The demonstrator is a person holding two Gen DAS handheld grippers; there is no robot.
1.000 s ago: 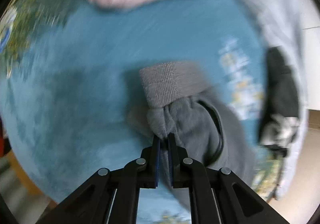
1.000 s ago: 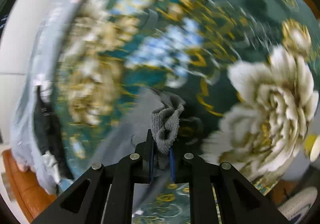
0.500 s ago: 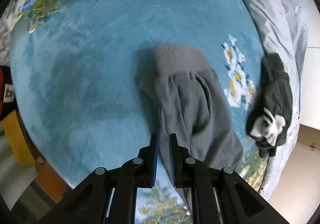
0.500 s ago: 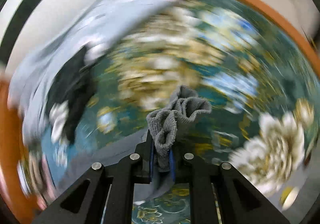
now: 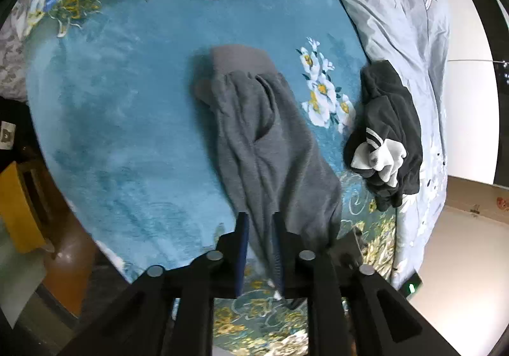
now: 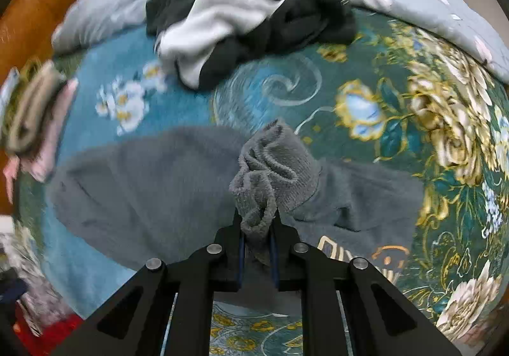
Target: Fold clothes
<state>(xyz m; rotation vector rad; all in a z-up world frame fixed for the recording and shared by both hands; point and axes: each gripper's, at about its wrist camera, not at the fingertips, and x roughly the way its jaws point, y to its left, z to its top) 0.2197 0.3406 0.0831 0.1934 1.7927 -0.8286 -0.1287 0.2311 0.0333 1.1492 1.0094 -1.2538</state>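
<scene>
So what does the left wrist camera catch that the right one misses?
Only the left wrist view shows the grey trousers' ribbed waistband and pocket, with the left gripper closed on the cloth lower down. Only the right shows the right gripper pinching a bunched ribbed cuff, and gold lettering. Both show the trousers, the dark garment and the floral blue blanket.

Grey sweatpants [image 5: 264,139] lie flat on blanket w/ cuffs (ribbed) bunched.
</scene>
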